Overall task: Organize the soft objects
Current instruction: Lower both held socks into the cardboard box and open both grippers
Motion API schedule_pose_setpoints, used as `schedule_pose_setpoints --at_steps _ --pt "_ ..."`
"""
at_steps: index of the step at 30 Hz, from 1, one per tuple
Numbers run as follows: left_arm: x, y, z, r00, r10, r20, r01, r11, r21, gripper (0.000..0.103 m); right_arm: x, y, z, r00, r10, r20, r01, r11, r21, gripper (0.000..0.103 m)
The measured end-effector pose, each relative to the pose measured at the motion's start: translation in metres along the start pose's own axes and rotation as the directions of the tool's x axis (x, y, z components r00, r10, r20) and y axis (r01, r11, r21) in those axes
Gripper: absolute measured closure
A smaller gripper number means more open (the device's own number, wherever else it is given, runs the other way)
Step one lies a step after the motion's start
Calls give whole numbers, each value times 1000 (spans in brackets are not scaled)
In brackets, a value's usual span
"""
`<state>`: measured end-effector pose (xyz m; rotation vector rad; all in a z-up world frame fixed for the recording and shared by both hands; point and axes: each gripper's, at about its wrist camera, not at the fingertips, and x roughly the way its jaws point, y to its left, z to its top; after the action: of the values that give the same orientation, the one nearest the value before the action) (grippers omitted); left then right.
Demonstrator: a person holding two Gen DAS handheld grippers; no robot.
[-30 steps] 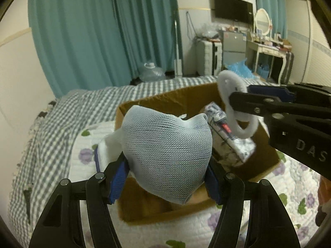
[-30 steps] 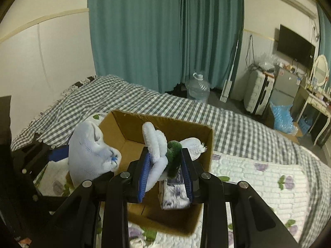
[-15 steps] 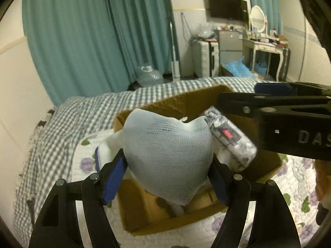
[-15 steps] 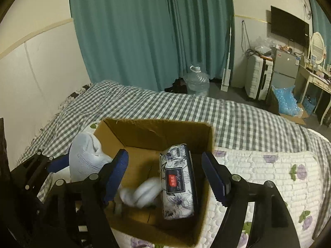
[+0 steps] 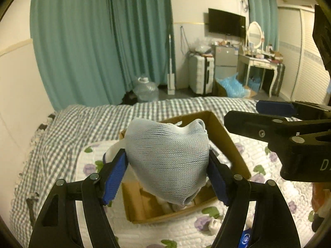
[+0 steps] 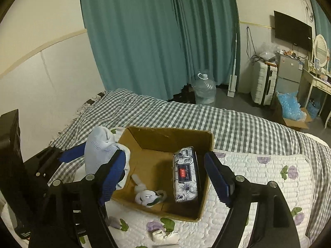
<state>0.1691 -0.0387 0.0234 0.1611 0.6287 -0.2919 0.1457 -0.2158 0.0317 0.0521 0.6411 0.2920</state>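
My left gripper [image 5: 166, 155] is shut on a pale blue mesh pouch [image 5: 167, 161], stuffed and heart-shaped, held above the near left corner of an open cardboard box [image 5: 225, 136]. In the right wrist view the pouch [image 6: 99, 146] hangs just left of the box [image 6: 169, 130]. My right gripper [image 6: 164, 155] hovers over the box with its jaws opening and nothing between them. Below it, on the box floor, lie a white and green plush toy [image 6: 148, 195] and a flowered tissue pack [image 6: 186, 173]. The right gripper [image 5: 242, 111] also shows at the right of the left wrist view.
The box sits on a white flowered quilt [image 6: 258, 177] over a grey checked bedspread [image 6: 238, 124]. A small white soft item [image 6: 163, 235] lies on the quilt in front of the box. Beyond the bed are teal curtains, a water jug [image 6: 203, 91], a suitcase and a dressing table.
The right gripper opened and let go of the white and green plush toy, which now lies in the box. Both grippers rose a little; the left still holds the mesh pouch.
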Motion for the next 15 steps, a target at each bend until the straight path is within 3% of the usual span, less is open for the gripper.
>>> schedule_pose_setpoints --at_steps 5,8,11,13,15 --pt "24 6 3 1000 0 -29 0 1000 -4 28 18 -7 -5 1000 1 -13 -1 1000 32 25" --pt "54 9 1 991 -2 -133 -2 1000 -31 28 33 -16 -8 1000 -2 -31 4 999 54 25" --pt "63 7 -2 996 -19 -88 17 999 -29 28 47 -22 -12 998 -15 -53 18 998 54 25" --pt "76 3 -3 987 24 -157 -24 1000 1 28 54 -28 -14 997 -28 -65 31 998 55 25" --pt "74 -2 -4 993 -16 -116 19 1000 22 28 60 -32 -16 997 -14 -74 19 998 61 25"
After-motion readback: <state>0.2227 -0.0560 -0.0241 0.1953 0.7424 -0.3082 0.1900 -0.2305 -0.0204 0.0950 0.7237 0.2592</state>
